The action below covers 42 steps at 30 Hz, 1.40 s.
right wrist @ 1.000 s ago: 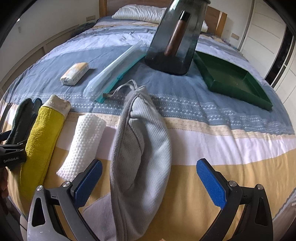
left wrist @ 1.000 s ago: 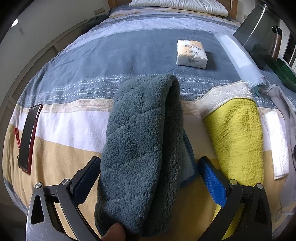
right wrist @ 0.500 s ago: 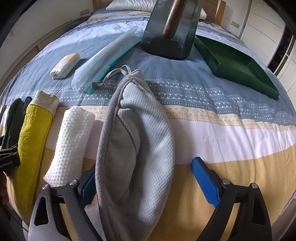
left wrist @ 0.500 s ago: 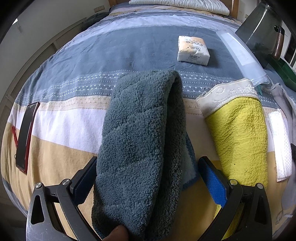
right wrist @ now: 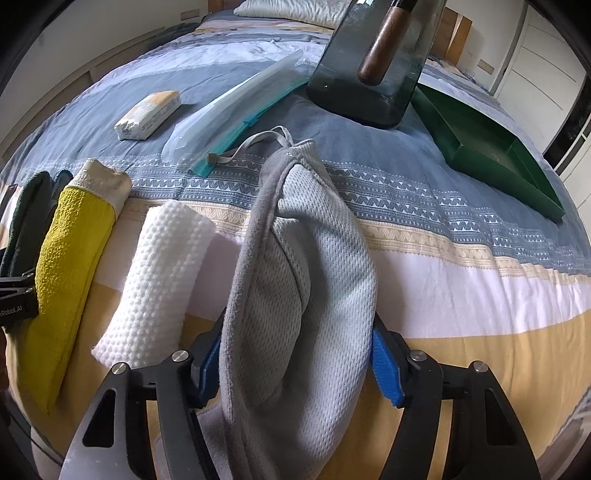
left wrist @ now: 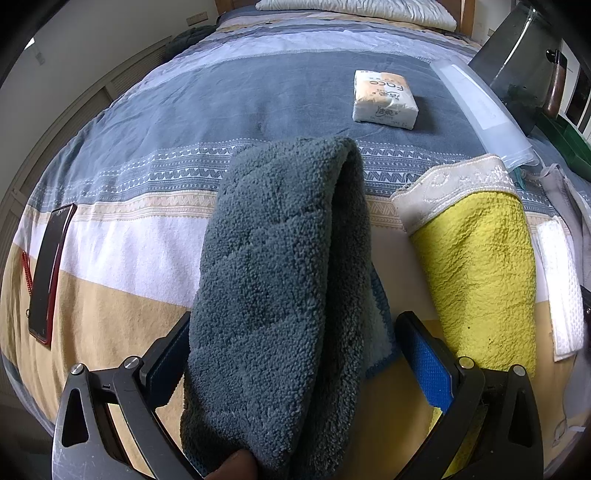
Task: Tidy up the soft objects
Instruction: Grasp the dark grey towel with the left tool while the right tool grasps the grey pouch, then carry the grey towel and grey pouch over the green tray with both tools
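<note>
1. Where the striped bedspread (right wrist: 461,291) runs toward the head of the bed, two containers stand: a dark translucent bin (right wrist: 373,66) with a brown wooden handle (right wrist: 384,40) seen at it, and just to its right an open green tray (right wrist: 491,147) whose visible floor is bare.
2. Along the near edge of the bed lie four folded cloths, left to right: a dark teal fleece towel (left wrist: 280,280), a yellow towel (left wrist: 480,266) with a pale lace band, a white waffle cloth (right wrist: 159,273), and a grey mesh cloth (right wrist: 314,295) with a strap loop.
3. Pointing steeply down, the left gripper (left wrist: 291,347) straddles the teal towel, jaws wide apart; the right-hand blue pad (left wrist: 428,358) stands clear of the fleece.
4. Also angled down, the right gripper (right wrist: 295,362) is closing around the grey mesh cloth, both blue pads at its sides.
5. Further up the bed rest a tissue pack (left wrist: 384,96) and a clear zip bag (right wrist: 236,110); a phone in a red case (left wrist: 48,273) lies at the left edge.
6. A pillow (left wrist: 354,11) sits at the wooden headboard; white wardrobe doors (right wrist: 539,74) stand right.
</note>
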Motion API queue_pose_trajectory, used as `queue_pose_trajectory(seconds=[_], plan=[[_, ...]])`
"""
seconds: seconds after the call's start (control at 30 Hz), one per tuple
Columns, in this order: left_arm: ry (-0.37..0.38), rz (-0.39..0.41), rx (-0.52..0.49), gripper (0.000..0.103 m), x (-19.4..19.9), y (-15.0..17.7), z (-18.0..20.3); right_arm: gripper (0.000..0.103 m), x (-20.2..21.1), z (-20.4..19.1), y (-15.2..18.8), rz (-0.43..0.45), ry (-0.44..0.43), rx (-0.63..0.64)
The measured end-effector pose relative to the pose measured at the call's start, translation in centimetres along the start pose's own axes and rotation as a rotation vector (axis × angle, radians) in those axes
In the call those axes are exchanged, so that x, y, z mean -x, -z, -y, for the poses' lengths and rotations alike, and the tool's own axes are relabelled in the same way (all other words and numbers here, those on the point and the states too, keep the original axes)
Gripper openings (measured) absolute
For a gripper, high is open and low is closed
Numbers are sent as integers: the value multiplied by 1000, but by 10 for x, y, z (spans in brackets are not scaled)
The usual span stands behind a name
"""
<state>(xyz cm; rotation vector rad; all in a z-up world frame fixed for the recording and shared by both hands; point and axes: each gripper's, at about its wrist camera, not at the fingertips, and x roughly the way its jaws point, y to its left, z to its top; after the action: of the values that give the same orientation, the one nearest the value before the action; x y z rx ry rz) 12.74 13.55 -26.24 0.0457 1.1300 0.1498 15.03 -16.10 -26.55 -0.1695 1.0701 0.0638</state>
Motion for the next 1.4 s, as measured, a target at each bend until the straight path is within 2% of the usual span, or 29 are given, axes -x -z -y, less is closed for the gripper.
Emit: queue_pose_trajectory(seconds=[0.07, 0.13, 0.2, 0.3, 0.4, 0.47, 0.53, 0.57, 0.67, 0.9, 1.17, 1.27, 1.4], plan=[[0, 0, 0, 102, -1, 0, 0, 56, 1, 0, 0, -1, -5, 9], [-1, -1, 0, 102, -1, 0, 0, 41, 2, -1, -1, -2, -11, 19], [-2, -2, -1, 102, -1, 0, 0, 31, 2, -1, -1, -2, -29, 29], [-5, -7, -3, 100, -1, -2, 1, 23, 4, 2, -1, -3, -46, 35], [16, 3, -16, 80, 3, -1, 4, 21, 7, 7, -1, 7, -58, 31], [17, 11, -24, 57, 6, 0, 6, 20, 9, 8, -1, 12, -62, 32], [8, 15, -18, 41, 9, -1, 4, 20, 12, 10, -1, 20, -67, 32], [10, 17, -14, 36, 10, -1, 2, 20, 13, 11, 0, 24, -70, 33], [33, 19, 0, 28, 14, 0, -6, 20, 16, 12, 2, 36, -77, 38], [10, 34, -21, 24, 28, 0, -9, 18, 30, 16, 5, 75, -100, 38], [-24, 94, 9, 24, 70, -1, -12, 18, 60, 32, 8, 140, -154, 13], [-31, 119, -18, 24, 102, -6, 1, 18, 81, 43, 7, 175, -182, 0], [32, 157, -75, 24, 145, -16, 41, 18, 112, 76, 6, 216, -201, -28]])
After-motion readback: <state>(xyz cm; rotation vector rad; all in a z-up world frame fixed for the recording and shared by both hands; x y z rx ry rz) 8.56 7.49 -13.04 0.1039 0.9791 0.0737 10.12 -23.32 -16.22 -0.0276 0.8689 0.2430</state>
